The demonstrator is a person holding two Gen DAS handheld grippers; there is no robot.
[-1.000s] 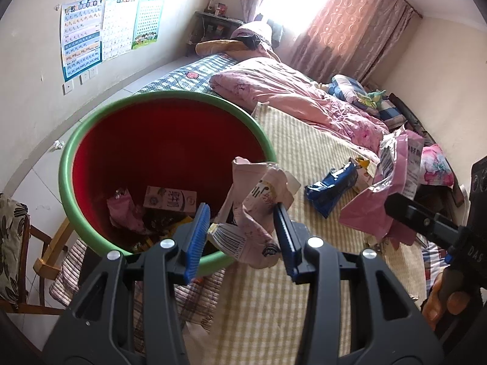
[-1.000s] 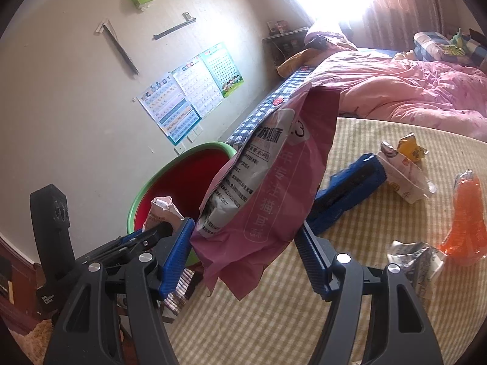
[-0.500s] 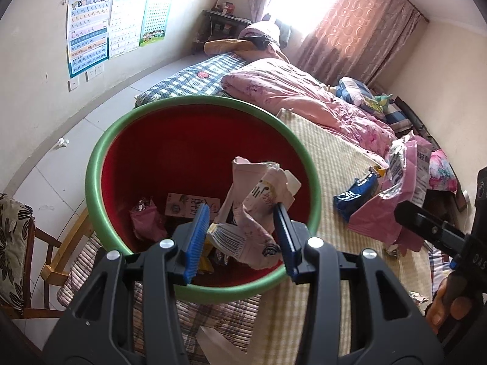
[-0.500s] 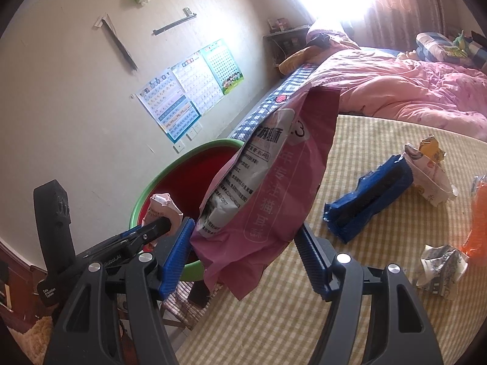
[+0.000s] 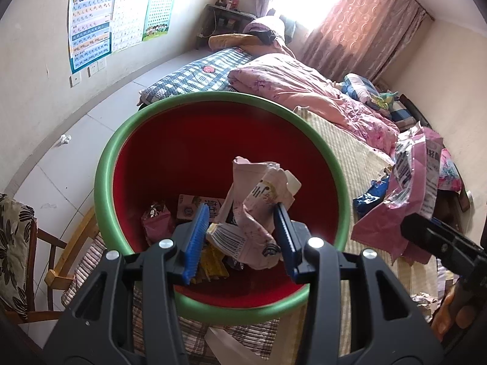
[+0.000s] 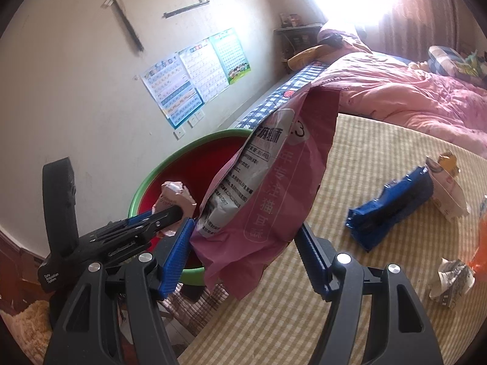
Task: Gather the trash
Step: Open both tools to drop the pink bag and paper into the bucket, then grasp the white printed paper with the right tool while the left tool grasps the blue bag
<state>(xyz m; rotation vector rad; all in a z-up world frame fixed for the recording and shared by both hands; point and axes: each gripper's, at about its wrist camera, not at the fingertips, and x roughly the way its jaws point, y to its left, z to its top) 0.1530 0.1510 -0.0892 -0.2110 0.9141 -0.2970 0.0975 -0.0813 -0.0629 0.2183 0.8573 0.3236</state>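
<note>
From your left wrist camera, your left gripper (image 5: 242, 237) has its jaws clamped narrowly on a crumpled pale pink wrapper (image 5: 258, 206), which sits between the blue pads and juts up beyond them, hanging over the red basin (image 5: 170, 115) with the green rim; other wrappers lie on the basin's floor. At the right edge, your right gripper (image 5: 426, 234) carries a pink bag (image 5: 404, 194) over the bed's checked mat (image 5: 350, 152). From your right wrist camera, your right gripper (image 6: 243, 252) has its jaws set wider, closed on the large pink bag (image 6: 274, 182), which rises above them beside the basin (image 6: 194, 152). A blue wrapper (image 6: 392, 206) lies on the mat, well apart.
</note>
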